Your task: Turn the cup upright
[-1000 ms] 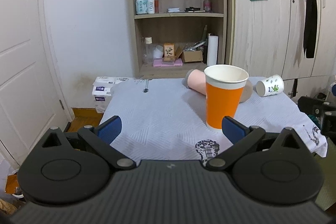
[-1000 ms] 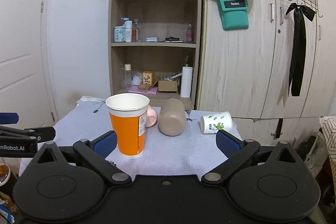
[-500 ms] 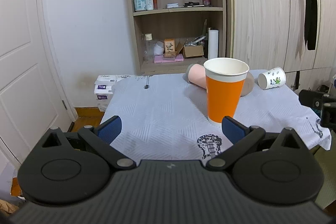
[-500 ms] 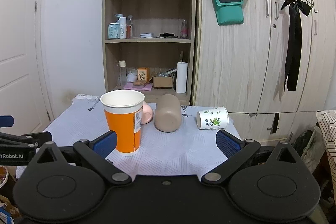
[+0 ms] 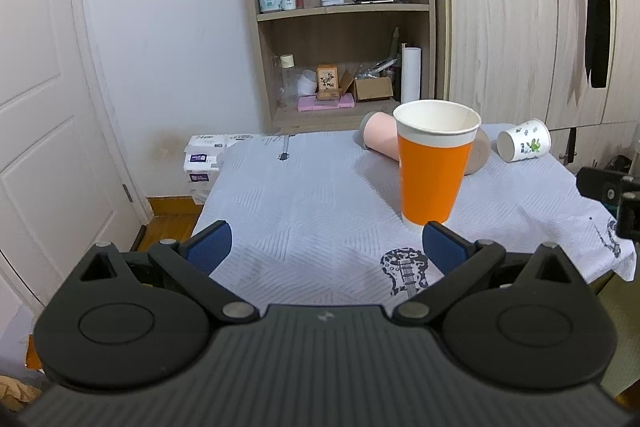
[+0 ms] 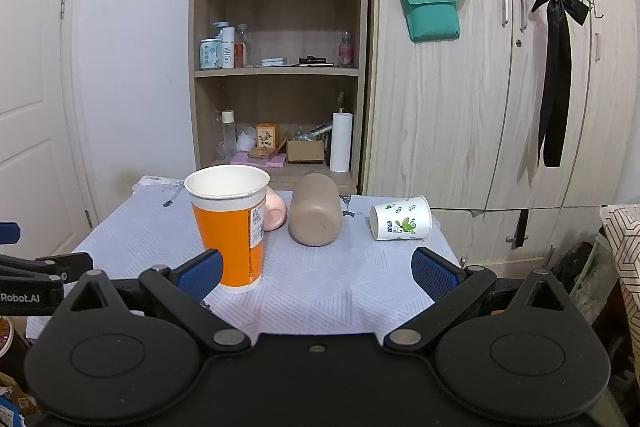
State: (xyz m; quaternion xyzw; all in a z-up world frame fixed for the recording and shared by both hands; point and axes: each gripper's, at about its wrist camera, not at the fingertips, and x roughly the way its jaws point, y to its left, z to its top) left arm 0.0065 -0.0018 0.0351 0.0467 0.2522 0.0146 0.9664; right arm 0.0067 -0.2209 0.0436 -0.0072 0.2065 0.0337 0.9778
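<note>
- Since a second ago, left gripper (image 5: pixel 325 243) has backed slightly; jaws spread, empty. Orange cup (image 5: pixel 435 163) upright just past its right finger; pink cup (image 5: pixel 380 141) lying behind.
- Right gripper (image 6: pixel 317 269) spread, empty; orange cup beside left finger, brown cup (image 6: pixel 315 209) ahead, floral cup (image 6: pixel 401 217) lying near table (image 6: pixel 320 287) edge.

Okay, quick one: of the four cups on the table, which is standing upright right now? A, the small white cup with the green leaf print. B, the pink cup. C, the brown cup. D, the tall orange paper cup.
D: the orange paper cup stands on its base with its open mouth up, while the white leaf-print cup, the brown cup and the pink cup all lie on their sides.
</note>
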